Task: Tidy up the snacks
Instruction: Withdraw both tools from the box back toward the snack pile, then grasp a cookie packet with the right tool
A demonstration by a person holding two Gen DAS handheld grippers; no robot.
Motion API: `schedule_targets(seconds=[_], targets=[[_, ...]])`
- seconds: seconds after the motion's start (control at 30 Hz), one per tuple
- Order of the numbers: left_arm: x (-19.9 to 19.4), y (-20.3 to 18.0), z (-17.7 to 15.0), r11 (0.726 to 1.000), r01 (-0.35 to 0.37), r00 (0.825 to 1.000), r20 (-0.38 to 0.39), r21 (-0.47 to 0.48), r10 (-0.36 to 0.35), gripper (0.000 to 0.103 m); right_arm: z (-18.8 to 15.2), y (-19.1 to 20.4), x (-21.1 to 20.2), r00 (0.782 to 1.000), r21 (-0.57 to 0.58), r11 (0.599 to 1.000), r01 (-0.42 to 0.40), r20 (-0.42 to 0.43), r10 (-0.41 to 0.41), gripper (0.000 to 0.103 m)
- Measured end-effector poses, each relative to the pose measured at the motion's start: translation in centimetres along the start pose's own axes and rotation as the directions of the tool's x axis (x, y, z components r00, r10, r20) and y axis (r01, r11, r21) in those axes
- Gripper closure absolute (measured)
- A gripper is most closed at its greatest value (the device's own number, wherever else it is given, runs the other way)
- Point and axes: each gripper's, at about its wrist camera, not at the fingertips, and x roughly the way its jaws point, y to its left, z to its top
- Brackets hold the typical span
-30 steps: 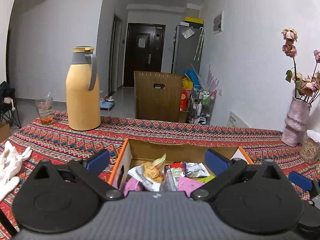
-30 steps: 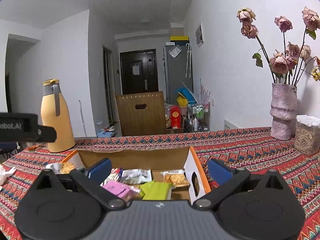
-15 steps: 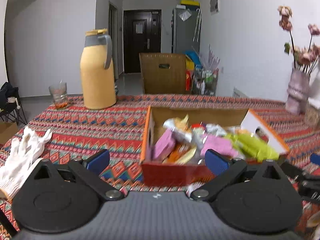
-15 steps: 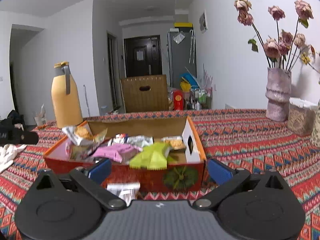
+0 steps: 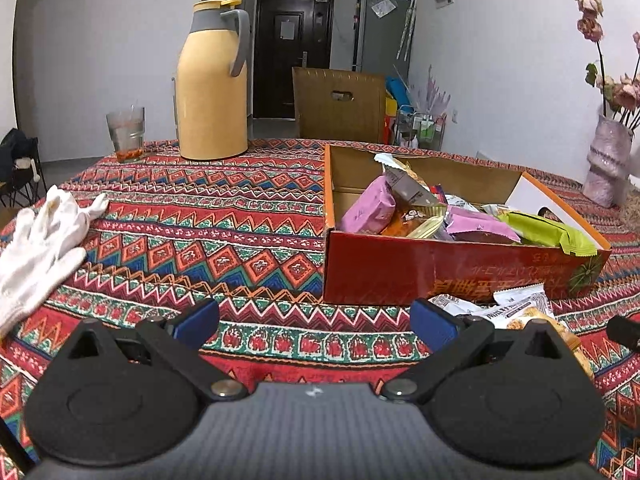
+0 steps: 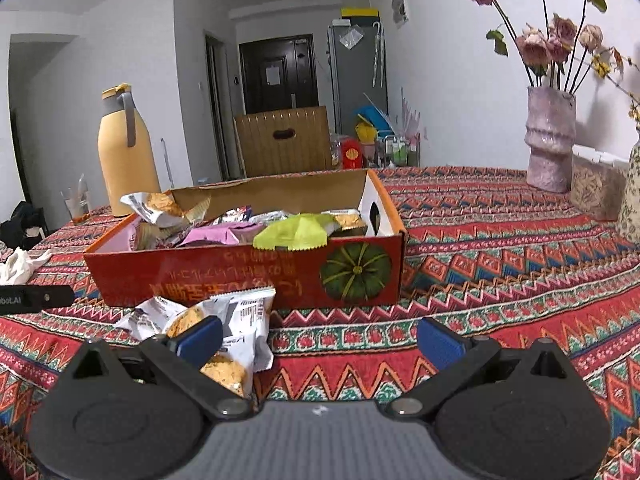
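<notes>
Both grippers have pulled back and dropped from over the box within the last second; the views that looked down into the carton from above now look at its red front wall from table level. Left gripper (image 5: 314, 322): jaws spread wide, nothing between them, hanging over bare patterned tablecloth (image 5: 224, 240) to the left of the box. Right gripper (image 6: 320, 338): jaws likewise spread and empty, its left finger just in front of the loose packets. The open cardboard box (image 6: 248, 276) sits on the cloth, filled with mixed snacks: a green packet (image 6: 296, 232) at the near right, pink packets (image 6: 212, 235) in the middle, a white cracker packet (image 6: 158, 206) riding above the left end. Two or three white cracker packets (image 6: 224, 320) lie outside, on the cloth against the box's front wall; they come into view only with the retreat. Judgement: whatever was being done at the box is finished, and these stray packets are the remaining work. The right gripper is nearest; it needs a small shift left and down to straddle one. The film looks crinkly and slippery, so a grip on a sealed edge may slide. Thermos (image 5: 212, 80), glass (image 5: 126, 128), white glove (image 5: 40, 240) and vase (image 6: 550, 140) stand well apart from the work.
</notes>
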Motion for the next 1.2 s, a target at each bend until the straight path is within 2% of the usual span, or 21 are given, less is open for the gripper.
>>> schedule_targets(seconds=[0.43,0.53,0.8,1.1,1.17,1.2], targets=[[0.3,0.3,-0.3,1.000,0.020,1.000,-0.013,-0.018,-0.021,0.000,0.6,1.7,1.8,0.999,-0.044,0.999,0.018,-0.041,-0.019,0.000],[0.3,0.5,-0.3,0.999,0.023,1.000,-0.013,-0.024,-0.023,0.000,0.9,2.0,2.9,0.997,-0.044,0.999,0.027,-0.076,-0.030,0.000],[0.2,0.5,-0.4,0.999,0.035,0.999,-0.016,-0.030,-0.035,0.000,-0.4,4.0,3.1,0.992,-0.077,0.996,-0.034,-0.126,0.024,0.000],[0.2,0.8,-0.4,0.998,0.041,0.999,-0.019,-0.046,-0.042,0.000,-1.7,5.6,3.4,0.987,-0.135,0.990,-0.038,-0.159,0.016,0.000],[0.1,0.7,-0.5,0.998,0.043,0.999,-0.018,-0.043,-0.044,0.000,-1.8,5.6,3.4,0.988,-0.139,0.990,-0.038,-0.154,0.016,0.007],[0.1,0.7,-0.5,0.998,0.045,0.999,-0.017,-0.042,-0.045,0.000,-1.8,5.6,3.3,0.988,-0.140,0.989,-0.041,-0.152,0.019,0.015]])
